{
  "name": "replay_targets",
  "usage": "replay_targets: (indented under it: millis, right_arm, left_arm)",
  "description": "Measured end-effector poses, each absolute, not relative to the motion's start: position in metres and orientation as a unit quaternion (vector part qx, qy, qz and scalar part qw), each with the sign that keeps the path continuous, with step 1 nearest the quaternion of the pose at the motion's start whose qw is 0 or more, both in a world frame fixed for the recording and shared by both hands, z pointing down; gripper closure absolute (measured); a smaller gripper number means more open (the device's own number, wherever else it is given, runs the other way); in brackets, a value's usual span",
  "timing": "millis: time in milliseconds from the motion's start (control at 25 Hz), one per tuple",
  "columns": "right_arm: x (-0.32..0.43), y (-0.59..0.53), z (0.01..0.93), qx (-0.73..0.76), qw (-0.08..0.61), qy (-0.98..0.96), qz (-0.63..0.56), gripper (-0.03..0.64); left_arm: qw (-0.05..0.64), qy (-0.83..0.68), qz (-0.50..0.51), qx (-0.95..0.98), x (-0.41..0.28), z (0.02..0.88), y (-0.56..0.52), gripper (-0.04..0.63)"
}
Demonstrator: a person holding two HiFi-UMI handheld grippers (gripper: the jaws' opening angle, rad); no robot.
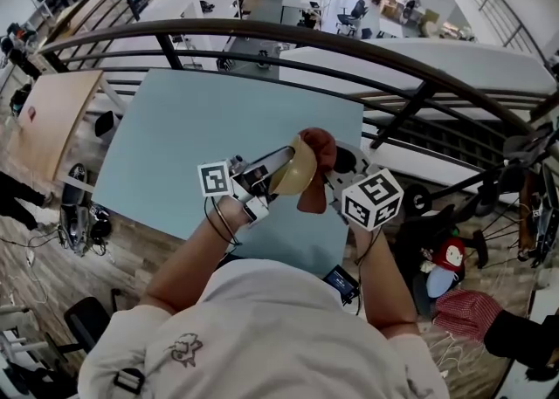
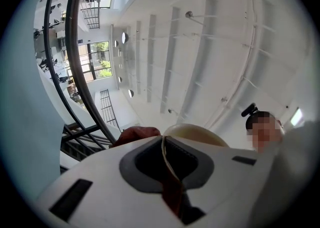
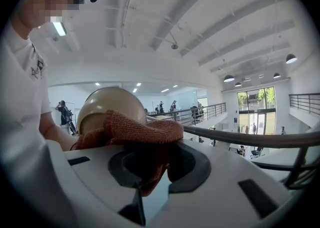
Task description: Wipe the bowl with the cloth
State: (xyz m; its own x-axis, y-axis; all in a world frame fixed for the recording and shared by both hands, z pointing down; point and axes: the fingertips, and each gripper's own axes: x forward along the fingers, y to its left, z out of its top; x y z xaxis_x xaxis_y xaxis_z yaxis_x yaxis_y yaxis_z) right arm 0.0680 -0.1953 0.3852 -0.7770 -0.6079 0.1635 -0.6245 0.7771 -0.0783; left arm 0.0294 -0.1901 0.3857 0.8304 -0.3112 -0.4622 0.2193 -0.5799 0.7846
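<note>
You are raising your left forearm (image 1: 188, 262) and right forearm (image 1: 384, 279) before your chest, wrists close together. Your left gripper (image 1: 272, 175) is pinching the bowl (image 1: 297, 172) by its rim, jaws nearly together and angled upward. Your right gripper (image 1: 334, 166) is clamping the cloth (image 1: 313, 192), pointing roughly level.

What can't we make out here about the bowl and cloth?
- Head view: bowl too small to judge clean or dirty; cloth covers its right side.
- Left gripper view: left gripper body hides most of the bowl.
- Right gripper view: cloth hides where it meets the bowl.
</note>
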Motion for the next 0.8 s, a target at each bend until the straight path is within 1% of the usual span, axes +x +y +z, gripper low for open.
replay_targets:
  millis: [240, 520, 640, 800]
  right_arm:
    - [0.032, -0.167, 0.409, 0.282, 0.100, -0.952, 0.059, 0.528]
    - [0.012, -0.139, 0.408, 0.251, 0.099, -0.961, 0.063, 0.528]
    - [0.010, -0.130, 0.399, 0.242, 0.088, -0.964, 0.061, 0.528]
    - [0.018, -0.130, 0.385, 0.252, 0.076, -0.964, 0.047, 0.528]
  left_arm:
    - [0.448, -0.073, -0.304, 0.838, 0.026, 0.378, -0.211, 0.565]
    - [0.403, -0.184, -0.268, 0.856, 0.007, 0.395, -0.234, 0.561]
    - [0.408, -0.225, -0.242, 0.851, -0.003, 0.417, -0.242, 0.561]
    - [0.402, -0.264, -0.181, 0.858, -0.005, 0.447, -0.242, 0.565]
